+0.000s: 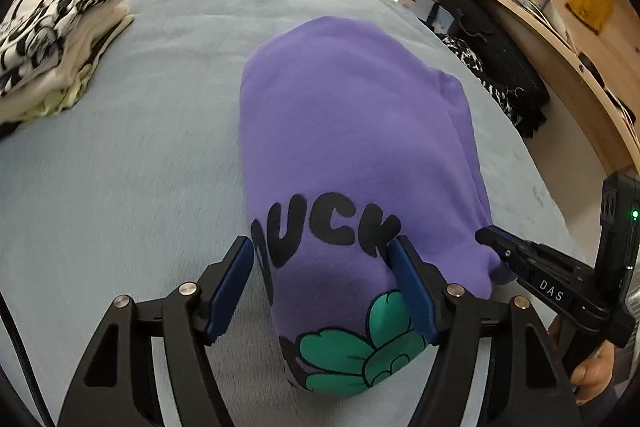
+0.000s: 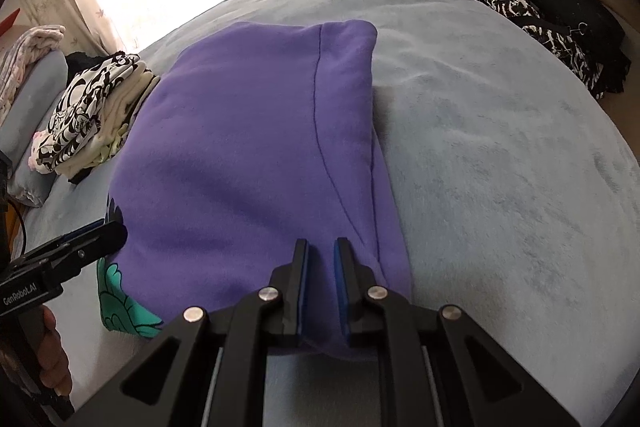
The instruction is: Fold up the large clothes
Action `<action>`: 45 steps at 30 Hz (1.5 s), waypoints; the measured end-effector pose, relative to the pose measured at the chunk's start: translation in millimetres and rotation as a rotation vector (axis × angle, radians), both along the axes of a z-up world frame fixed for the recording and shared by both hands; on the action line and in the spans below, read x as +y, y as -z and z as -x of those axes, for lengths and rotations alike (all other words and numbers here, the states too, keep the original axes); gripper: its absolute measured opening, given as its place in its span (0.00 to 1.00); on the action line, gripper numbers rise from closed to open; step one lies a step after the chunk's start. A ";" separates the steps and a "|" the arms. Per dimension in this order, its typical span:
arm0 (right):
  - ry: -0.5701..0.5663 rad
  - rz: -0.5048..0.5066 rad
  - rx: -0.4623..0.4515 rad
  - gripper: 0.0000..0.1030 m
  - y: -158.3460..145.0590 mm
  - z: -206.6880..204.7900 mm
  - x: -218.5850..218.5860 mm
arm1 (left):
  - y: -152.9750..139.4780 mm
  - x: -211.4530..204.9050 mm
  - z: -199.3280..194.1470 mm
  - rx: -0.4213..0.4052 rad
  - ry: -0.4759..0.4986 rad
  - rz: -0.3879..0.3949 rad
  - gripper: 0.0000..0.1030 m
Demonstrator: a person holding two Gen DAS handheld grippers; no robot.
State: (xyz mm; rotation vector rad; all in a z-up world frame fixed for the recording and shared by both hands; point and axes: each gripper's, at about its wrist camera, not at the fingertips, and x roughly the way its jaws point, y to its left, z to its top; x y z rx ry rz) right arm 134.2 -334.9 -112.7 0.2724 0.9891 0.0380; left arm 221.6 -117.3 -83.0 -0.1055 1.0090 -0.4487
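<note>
Blue-padded fingers (image 2: 343, 267) of the right gripper (image 2: 322, 263) are nearly closed, pinching the near edge of the purple sweatshirt (image 2: 248, 155). The left gripper (image 1: 322, 267) is spread wide, straddling the printed end without gripping. The folded sweatshirt is laid on a pale blue blanket (image 1: 120, 167), near a stack of folded clothes (image 1: 56, 35).
</note>
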 end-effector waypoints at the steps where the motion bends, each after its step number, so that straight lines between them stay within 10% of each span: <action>1: 0.001 0.006 0.007 0.12 -1.8 1.4 0.8 | -0.4 1.1 1.8 0.002 0.000 -0.001 0.67; 11: 0.005 -0.046 0.034 0.16 -20.4 21.8 -4.6 | -9.1 24.9 26.2 0.076 -0.015 0.039 0.81; 18: -0.037 -0.159 0.043 0.51 -31.4 34.6 -6.9 | -14.8 42.0 33.6 0.107 -0.034 0.124 0.82; 30: 0.027 -0.443 0.094 0.53 -23.0 13.6 -44.0 | -5.7 55.9 5.5 0.152 -0.066 0.207 0.92; 45: -0.023 -0.411 0.179 0.65 9.5 -47.6 -68.1 | 38.7 41.1 -50.9 0.260 -0.010 0.271 0.92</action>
